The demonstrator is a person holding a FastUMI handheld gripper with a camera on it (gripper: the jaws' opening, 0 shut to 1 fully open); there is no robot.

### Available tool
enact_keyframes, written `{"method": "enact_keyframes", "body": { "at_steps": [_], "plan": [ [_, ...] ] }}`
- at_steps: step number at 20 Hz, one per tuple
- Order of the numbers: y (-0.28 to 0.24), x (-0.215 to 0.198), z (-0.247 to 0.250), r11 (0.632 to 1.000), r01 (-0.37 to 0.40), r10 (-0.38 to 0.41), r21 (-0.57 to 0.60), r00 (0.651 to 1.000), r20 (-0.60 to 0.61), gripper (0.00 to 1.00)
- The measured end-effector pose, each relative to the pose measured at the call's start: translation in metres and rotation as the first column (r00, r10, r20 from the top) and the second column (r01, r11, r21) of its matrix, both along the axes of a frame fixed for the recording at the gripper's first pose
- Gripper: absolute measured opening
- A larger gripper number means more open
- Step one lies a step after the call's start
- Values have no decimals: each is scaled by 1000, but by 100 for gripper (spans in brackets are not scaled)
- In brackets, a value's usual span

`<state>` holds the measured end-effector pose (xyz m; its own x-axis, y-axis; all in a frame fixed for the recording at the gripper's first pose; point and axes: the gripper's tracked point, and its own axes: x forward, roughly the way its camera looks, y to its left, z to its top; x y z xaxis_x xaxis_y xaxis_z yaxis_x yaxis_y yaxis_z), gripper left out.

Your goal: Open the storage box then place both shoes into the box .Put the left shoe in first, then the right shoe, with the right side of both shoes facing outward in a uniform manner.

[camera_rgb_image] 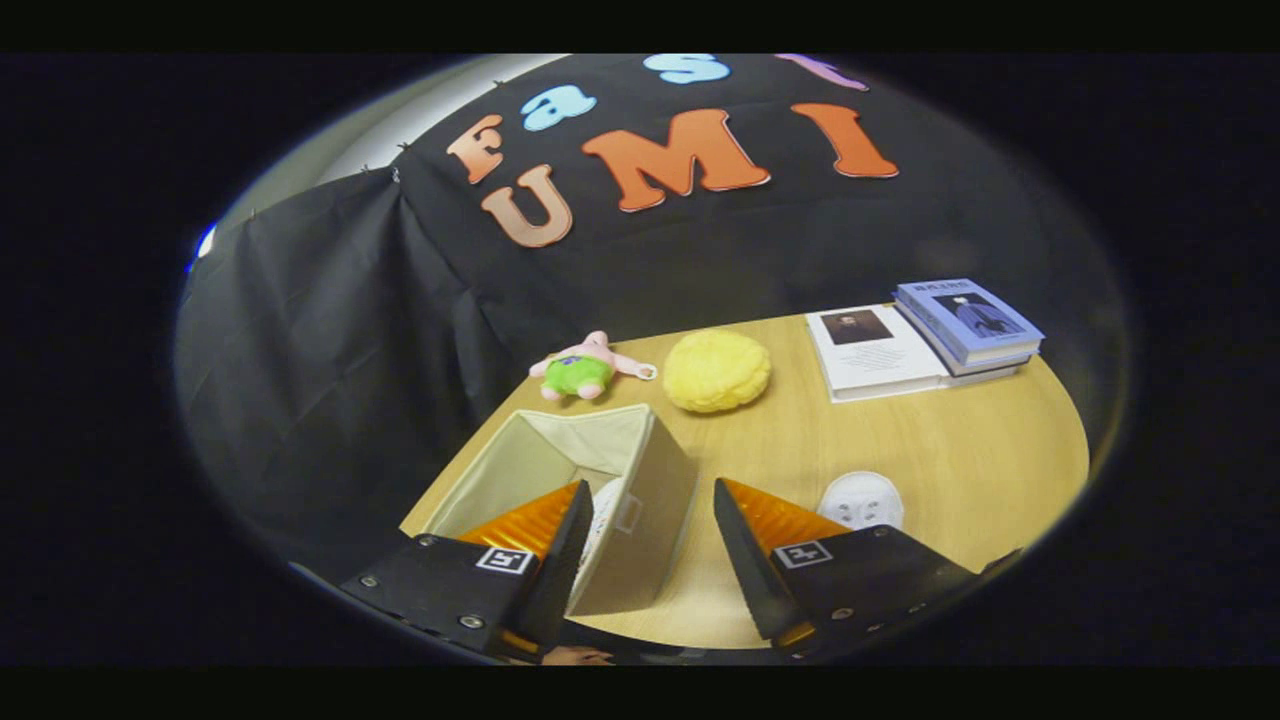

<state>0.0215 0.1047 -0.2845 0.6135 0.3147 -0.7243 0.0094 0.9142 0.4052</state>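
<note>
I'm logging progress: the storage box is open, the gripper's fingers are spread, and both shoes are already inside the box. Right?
Not quite. The gripper view shows one white shoe on the table, outside the storage box. The box is open and the gripper is spread.

On the wooden table (900,450) we see a pink plush toy (585,367) in green shorts lying beside a round yellow cushion (717,371), with stacked books (925,340) farther along the black cloth wall (330,330).

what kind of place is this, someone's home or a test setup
Likely a staged recording booth, not a home: black cloth wall, a round wooden table set with an open beige fabric storage box, stacked books and a pink plush toy. The gripper is open, empty.
</note>
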Motion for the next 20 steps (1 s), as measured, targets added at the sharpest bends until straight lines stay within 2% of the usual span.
{"method": "enact_keyframes", "body": {
  "at_steps": [4, 7, 10, 15, 17, 20],
  "plan": [
    [-40, -18, -23, 995, 50, -56, -84, 996, -64, 76],
    [-67, -36, -44, 986, 57, -75, -154, 990, -117, 77],
    [-84, -54, -61, 984, 75, -103, -159, 980, -172, 78],
    [-104, -92, -103, 978, 60, -118, -199, 949, -292, 76],
    [-109, -101, -115, 978, 69, -132, -198, 937, -324, 75],
    [-112, -106, -129, 979, 72, -138, -193, 925, -355, 66]
  ]
}}
